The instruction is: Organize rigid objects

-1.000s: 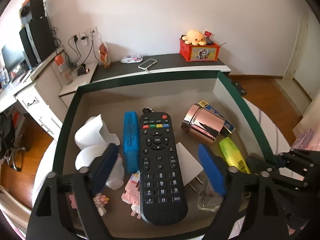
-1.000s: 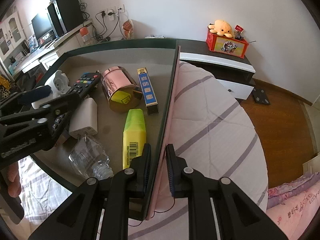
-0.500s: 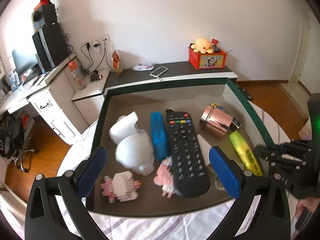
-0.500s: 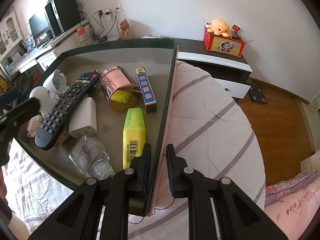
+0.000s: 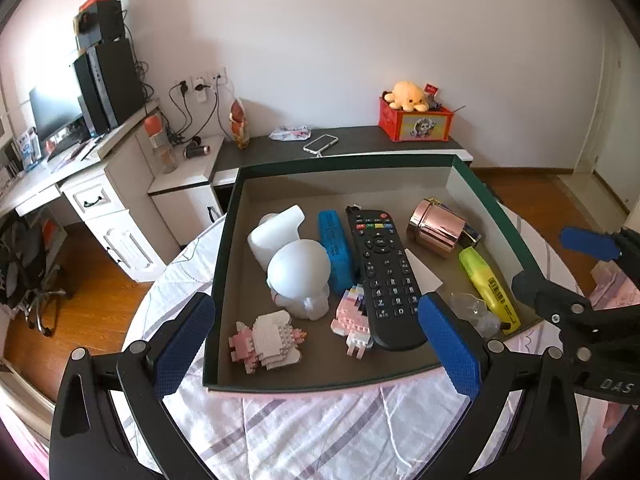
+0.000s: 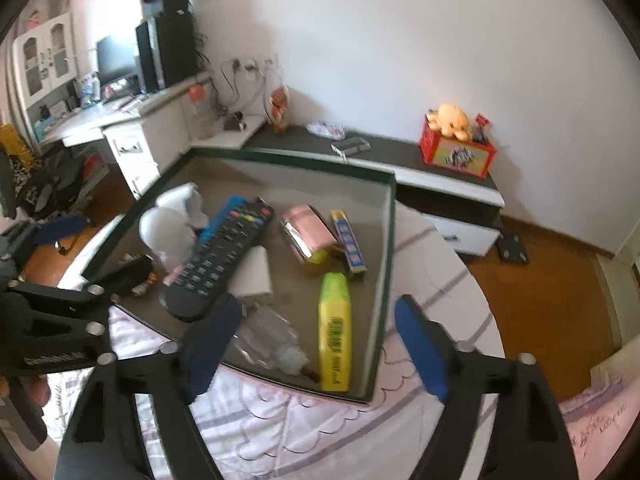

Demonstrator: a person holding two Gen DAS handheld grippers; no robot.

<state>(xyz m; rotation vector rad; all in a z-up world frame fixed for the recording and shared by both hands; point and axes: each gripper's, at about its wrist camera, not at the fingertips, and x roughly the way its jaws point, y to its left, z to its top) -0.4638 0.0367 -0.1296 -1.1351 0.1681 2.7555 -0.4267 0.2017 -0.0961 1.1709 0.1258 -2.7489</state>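
Remote control (image 5: 384,276), long, stiff and light, lies along the middle of the green-rimmed tray (image 5: 344,160) on the bed, its near end propped on a pink brick figure (image 5: 352,322); I'd take it across its narrow sides. From the left wrist view, the left tool (image 5: 316,334) hangs at six o'clock of the tray, fingers wide apart and holding nothing. A rose-gold tin (image 5: 436,229) at two o'clock looks slick and apt to roll.

From the right wrist view, blurred, the right tool (image 6: 316,344) is likewise spread and empty, above the yellow highlighter (image 6: 334,330) and a clear glass bottle (image 6: 272,342), which looks fragile.
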